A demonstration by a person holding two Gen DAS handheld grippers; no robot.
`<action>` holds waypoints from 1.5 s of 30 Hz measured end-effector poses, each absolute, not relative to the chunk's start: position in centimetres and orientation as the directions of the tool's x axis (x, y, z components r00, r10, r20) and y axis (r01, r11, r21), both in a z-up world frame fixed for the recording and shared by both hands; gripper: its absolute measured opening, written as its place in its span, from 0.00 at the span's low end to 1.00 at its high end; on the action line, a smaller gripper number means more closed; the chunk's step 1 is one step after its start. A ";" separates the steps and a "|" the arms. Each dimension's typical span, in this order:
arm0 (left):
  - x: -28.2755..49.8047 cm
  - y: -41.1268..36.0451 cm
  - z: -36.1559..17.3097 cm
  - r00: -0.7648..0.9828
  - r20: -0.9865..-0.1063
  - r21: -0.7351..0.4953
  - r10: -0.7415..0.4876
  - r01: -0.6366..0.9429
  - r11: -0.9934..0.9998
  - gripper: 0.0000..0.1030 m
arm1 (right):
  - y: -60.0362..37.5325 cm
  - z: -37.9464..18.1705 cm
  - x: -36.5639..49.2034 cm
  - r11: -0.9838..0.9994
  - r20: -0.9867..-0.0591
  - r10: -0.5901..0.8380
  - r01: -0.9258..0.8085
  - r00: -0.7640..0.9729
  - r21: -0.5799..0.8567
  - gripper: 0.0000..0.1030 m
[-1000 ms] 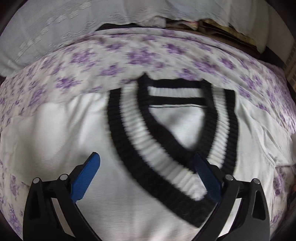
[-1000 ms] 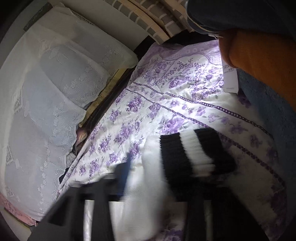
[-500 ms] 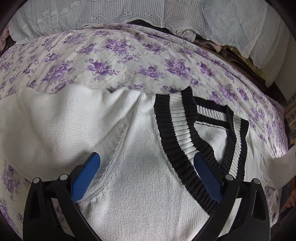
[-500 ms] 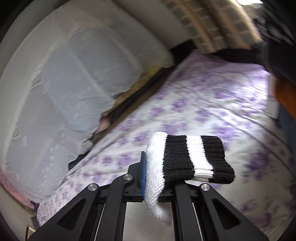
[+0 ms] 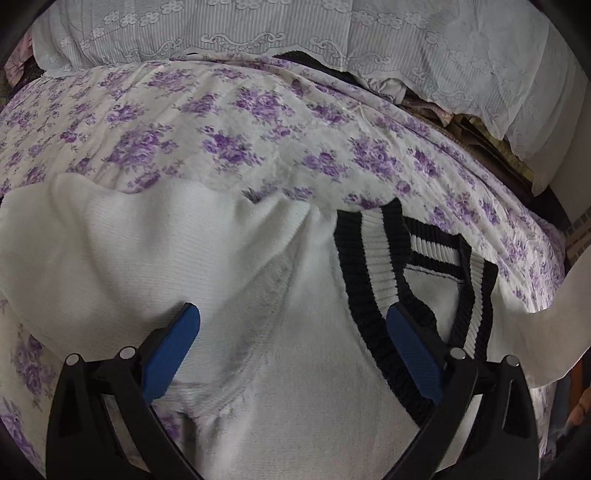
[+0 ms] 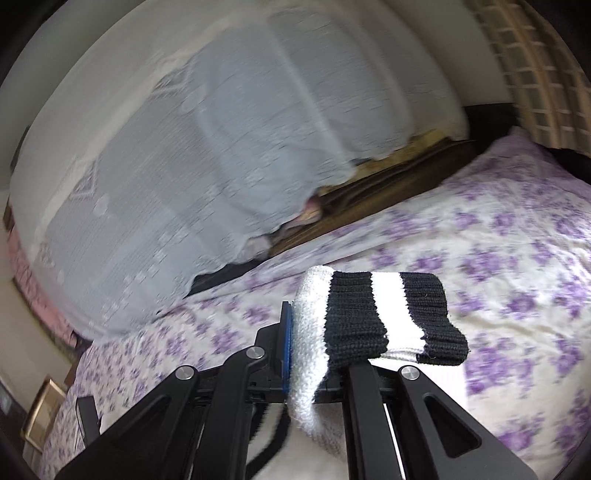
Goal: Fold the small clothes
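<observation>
White knit sweater (image 5: 303, 332) lies spread on the bed, front up, soft fine-rib knit w/ a fuzzy raised seam running down from the shoulder. V-neck collar (image 5: 373, 280) is thick ribbed band, black-white-black stripes, sitting right of centre in left wrist view; one sleeve (image 5: 74, 251) spreads out to the left, rumpled into broad folds. At the right edge a stretch of white knit (image 5: 554, 332) rises off the bed. The cuff (image 6: 391, 317), same ribbed black/white stripes, is up in the air in right wrist view: right tongs (image 6: 306, 354) are clamped tight on the white knit just behind it, cuff flopping over to the right of the tips, rest of the knit hanging down below. Only a thin blue pad edge shows beside the fabric. Left tongs (image 5: 295, 350) gape wide, blue pads (image 5: 173, 350) well apart, nothing gripped; they hang over the sweater's chest, right pad in front of the collar's near edge; contact w/ the knit can't be told. Under it all, a bedsheet (image 5: 229, 122), cream w/ purple flower print, lightly creased. Far side: pale lace cloth (image 5: 258, 29) w/ scalloped hem draped over something bulky, brown clutter (image 5: 480, 125) peeking out beneath its right end. Right wrist view is motion-blurred; a cream lattice panel (image 6: 535, 55) at top right, a picture frame (image 6: 44, 413) at far left low.
</observation>
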State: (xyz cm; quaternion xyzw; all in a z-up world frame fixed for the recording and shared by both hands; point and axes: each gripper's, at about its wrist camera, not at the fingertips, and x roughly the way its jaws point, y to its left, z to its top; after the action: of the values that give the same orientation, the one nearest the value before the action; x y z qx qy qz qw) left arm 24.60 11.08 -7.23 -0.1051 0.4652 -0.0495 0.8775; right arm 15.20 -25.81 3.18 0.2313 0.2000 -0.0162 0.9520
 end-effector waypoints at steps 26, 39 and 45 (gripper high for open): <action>25.5 16.7 -6.1 0.632 -0.740 -0.380 -0.231 -0.110 0.918 0.96 | -4.3 -8.0 25.2 0.969 -0.764 0.245 -0.181 0.597 0.170 0.40; 25.2 16.3 -5.9 0.642 -0.742 -0.335 -0.192 -0.106 0.936 0.96 | -9.0 -4.9 18.9 0.921 -0.726 0.388 -0.274 0.568 0.278 0.72; 25.0 15.7 -5.8 0.648 -0.744 -0.298 -0.163 -0.105 0.949 0.96 | -14.2 -6.8 21.8 0.747 -0.622 0.588 -0.054 0.517 0.662 0.72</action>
State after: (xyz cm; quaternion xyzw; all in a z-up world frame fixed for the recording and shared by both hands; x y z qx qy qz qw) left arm 25.01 15.73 -5.83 -0.1594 0.4192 -0.0163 0.8937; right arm 21.80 -14.19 -6.78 0.2966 0.4506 0.1960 0.8189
